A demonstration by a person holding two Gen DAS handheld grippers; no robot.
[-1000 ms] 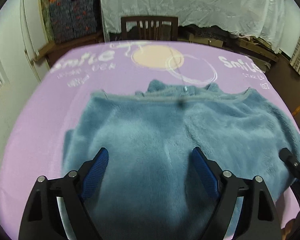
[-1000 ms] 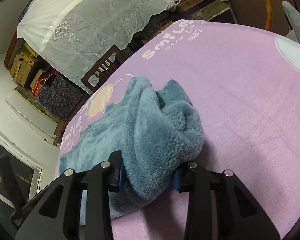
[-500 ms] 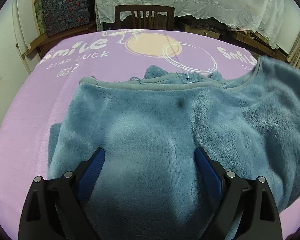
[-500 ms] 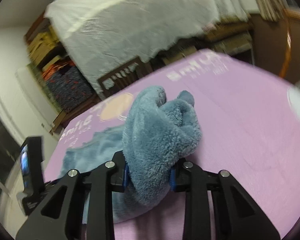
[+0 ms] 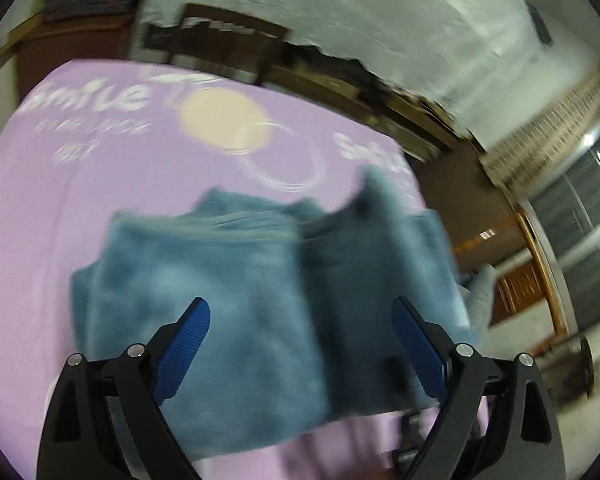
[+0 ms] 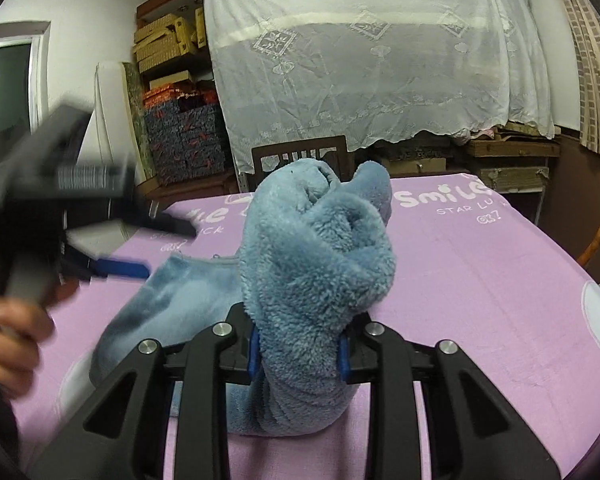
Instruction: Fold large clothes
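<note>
The fleece (image 6: pixel 312 264) lies on the purple bench (image 6: pixel 480 272), one bunched side raised and pinched in the right gripper (image 6: pixel 298 350). Best to carry that side across flat and level, edges matched, while the left gripper (image 5: pixel 300 344), spread wide and empty, hovers above the flat part.

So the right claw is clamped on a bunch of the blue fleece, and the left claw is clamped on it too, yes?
Not quite. The right claw is clamped on the blue fleece, but the left claw is open, gripping nothing, as the left wrist view shows.
</note>
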